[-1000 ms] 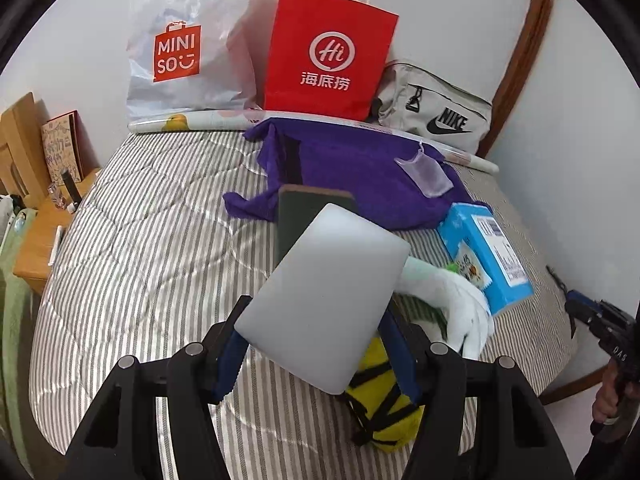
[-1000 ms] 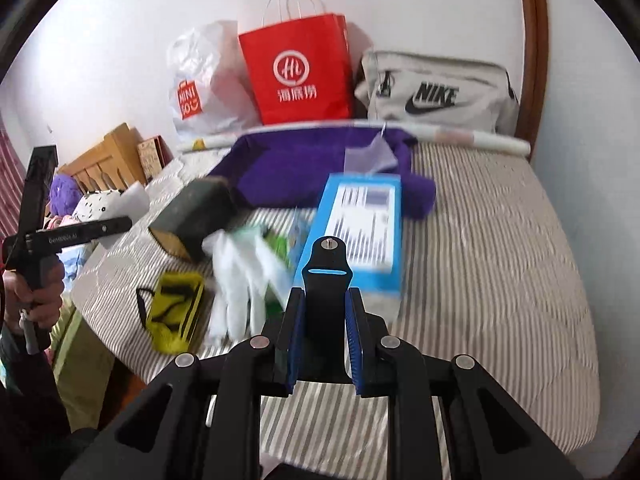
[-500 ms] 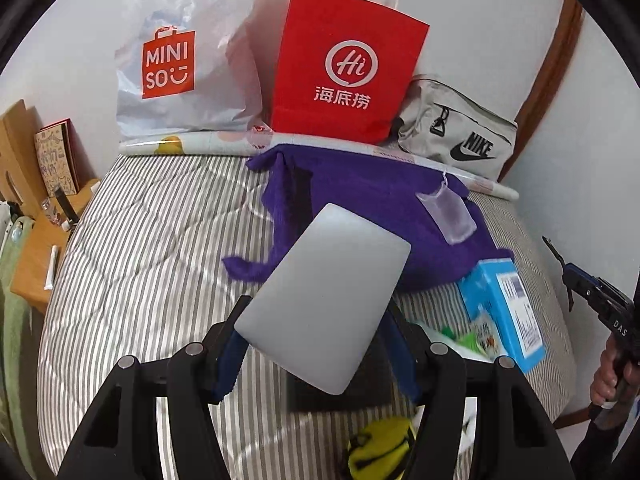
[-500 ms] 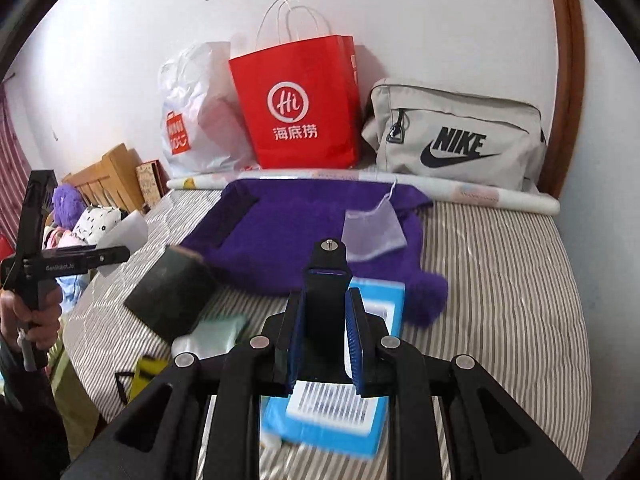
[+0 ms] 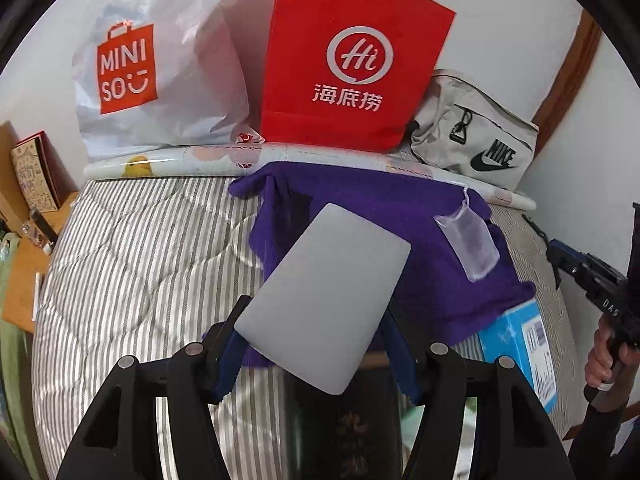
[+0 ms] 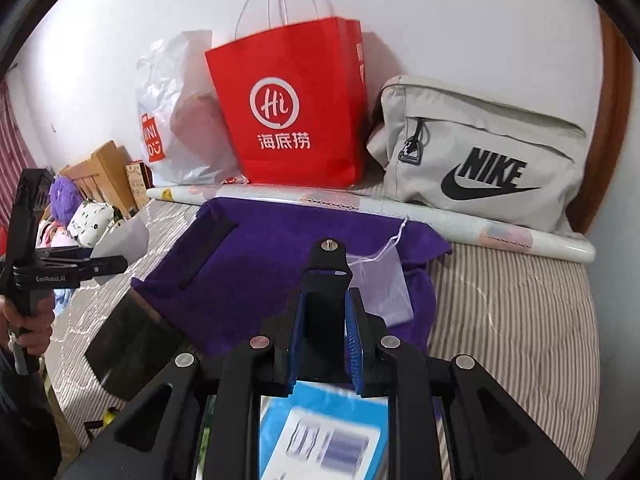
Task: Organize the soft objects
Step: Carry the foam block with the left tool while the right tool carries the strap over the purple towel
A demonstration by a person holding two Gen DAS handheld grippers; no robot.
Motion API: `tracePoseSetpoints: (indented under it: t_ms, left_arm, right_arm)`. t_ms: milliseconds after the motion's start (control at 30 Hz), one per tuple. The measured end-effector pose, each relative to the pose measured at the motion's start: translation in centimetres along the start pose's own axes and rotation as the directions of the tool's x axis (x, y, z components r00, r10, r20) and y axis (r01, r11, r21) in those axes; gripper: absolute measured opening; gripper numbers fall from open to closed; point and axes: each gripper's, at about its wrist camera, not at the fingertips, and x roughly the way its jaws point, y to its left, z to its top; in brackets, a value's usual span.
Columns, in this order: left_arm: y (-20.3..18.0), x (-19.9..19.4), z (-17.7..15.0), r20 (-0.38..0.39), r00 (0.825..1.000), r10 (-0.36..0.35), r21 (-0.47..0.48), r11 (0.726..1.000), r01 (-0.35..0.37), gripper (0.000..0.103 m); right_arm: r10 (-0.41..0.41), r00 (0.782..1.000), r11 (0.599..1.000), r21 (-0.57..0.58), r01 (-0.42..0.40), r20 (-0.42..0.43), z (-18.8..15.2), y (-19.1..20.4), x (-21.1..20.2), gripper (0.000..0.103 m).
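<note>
Left wrist view: the left gripper (image 5: 320, 344) is seen clamped on a grey pad (image 5: 324, 300), held tilted above the striped bed (image 5: 140, 260); compared with a second ago, the yellow item and white gloves have slid out of the frame, and the purple towel (image 5: 360, 208) with the small mesh pouch (image 5: 468, 244) on it now fills the middle; the red bag (image 5: 352, 60), white bag (image 5: 160, 68) and Nike bag (image 5: 476, 140) at the wall have grown larger. In the right wrist view, the right gripper (image 6: 324, 320) is closed on a narrow black block (image 6: 326, 304); the blue box (image 6: 320, 432), which lay ahead a second ago, is now beneath the jaws, and the towel lies just beyond. Both tools have thus been carried across the bed toward the wall, away from the near clutter; it is judged that the held items are being taken to the bags or the towel, so a placing step is likely next; nothing has been released yet, and which spot is meant cannot be told.
</note>
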Motion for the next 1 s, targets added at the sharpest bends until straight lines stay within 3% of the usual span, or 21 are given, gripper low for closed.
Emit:
tracePoseSetpoints:
  t_ms: [333,700,1000]
  left_arm:
    - [0.0,3.9,3.0,-0.043,0.999,-0.015,-0.004,1.0,0.015,0.06]
    - [-1.6,9.1,4.0,-0.14,0.99,-0.009,0.037,0.999,0.015,0.061]
    - [-2.6,12.2,5.3,-0.185,0.983,0.004,0.067,0.998,0.009,0.062]
  right_arm:
    - [0.025,0.99,0.999,0.03,-0.021,-0.137,-0.2,-2.5,6.3,0.02]
    - [0.018,0.965,1.0,0.015,-0.014,-0.261,-1.7,-3.8,9.0,0.021]
    - [0.028,0.955,1.0,0.001,-0.029,-0.296,-2.0,-4.2,10.0,0.021]
